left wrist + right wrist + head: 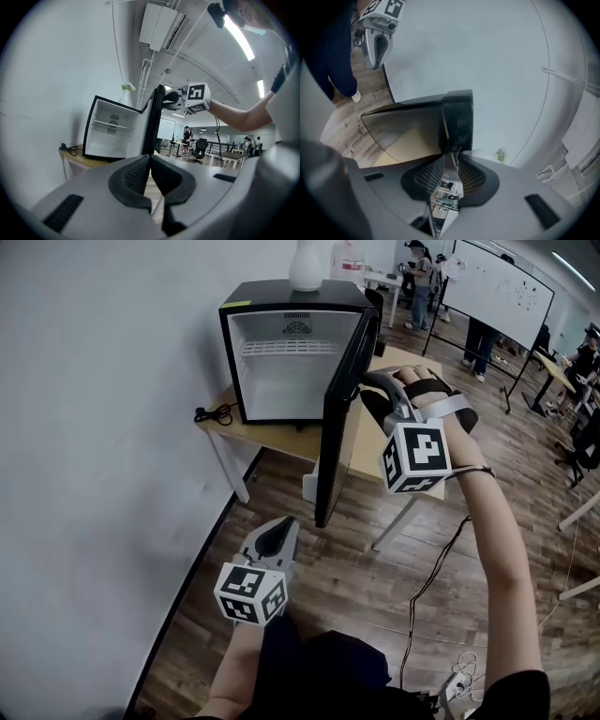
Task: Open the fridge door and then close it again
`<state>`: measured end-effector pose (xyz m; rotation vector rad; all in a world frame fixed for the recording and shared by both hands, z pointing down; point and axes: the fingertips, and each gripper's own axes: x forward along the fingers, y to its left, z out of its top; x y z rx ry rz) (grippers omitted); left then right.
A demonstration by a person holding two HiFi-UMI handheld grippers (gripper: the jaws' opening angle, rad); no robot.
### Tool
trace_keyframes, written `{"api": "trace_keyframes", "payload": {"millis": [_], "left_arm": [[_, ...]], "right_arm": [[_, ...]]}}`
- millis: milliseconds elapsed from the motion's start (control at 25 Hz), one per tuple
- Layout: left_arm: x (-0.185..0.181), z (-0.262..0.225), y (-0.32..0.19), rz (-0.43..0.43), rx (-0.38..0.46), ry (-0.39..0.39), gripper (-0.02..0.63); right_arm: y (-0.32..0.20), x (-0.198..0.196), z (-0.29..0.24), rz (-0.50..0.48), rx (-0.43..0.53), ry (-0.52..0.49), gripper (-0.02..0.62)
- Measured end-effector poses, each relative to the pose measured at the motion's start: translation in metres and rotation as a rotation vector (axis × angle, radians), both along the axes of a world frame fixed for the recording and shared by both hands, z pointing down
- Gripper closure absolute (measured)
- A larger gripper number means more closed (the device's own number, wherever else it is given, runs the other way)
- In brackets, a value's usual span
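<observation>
A black mini fridge (281,367) with a white inside stands on a wooden table (272,439). Its door (337,427) hangs wide open, edge-on to me. My right gripper (375,382) is at the door's upper free edge, and in the right gripper view its jaws (452,152) pinch the thin dark edge of the door (417,119) between the pads. My left gripper (283,532) hangs low in front of the table, shut, with nothing between its fingers. In the left gripper view the open fridge (111,136), the door (153,123) and the right gripper (171,97) are all visible.
A white vase (305,266) stands on the fridge top. A black cable (214,412) lies at the table's left end, close to the white wall. People, desks and a whiteboard (511,287) fill the back right. A power strip (457,682) lies on the wooden floor.
</observation>
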<state>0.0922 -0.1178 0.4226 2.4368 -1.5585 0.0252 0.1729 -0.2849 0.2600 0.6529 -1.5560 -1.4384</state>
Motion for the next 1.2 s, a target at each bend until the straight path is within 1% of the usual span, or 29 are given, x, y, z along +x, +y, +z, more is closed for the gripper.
{"api": "trace_keyframes", "payload": {"millis": [160, 320, 440, 560, 880, 1200], "left_arm": [[-0.018, -0.003, -0.014, -0.009, 0.002, 0.003, 0.597], [-0.033, -0.006, -0.025, -0.018, 0.004, 0.005, 0.597], [-0.045, -0.009, -0.033, -0.029, 0.003, 0.005, 0.597], [-0.059, -0.010, -0.040, -0.047, 0.004, 0.007, 0.597], [-0.098, -0.013, -0.059, -0.100, 0.009, 0.021, 0.597], [-0.119, -0.010, -0.074, -0.129, 0.008, 0.033, 0.597]], "right_arm": [[-0.007, -0.022, 0.000, -0.022, -0.024, -0.011, 0.520], [-0.014, -0.045, -0.001, -0.048, 0.000, 0.006, 0.522], [-0.020, -0.062, -0.002, -0.067, -0.008, 0.012, 0.520], [-0.026, -0.080, -0.002, -0.086, -0.014, 0.038, 0.521], [-0.048, -0.123, -0.003, -0.081, 0.008, 0.119, 0.538], [-0.066, -0.150, -0.002, -0.095, 0.000, 0.129, 0.538]]}}
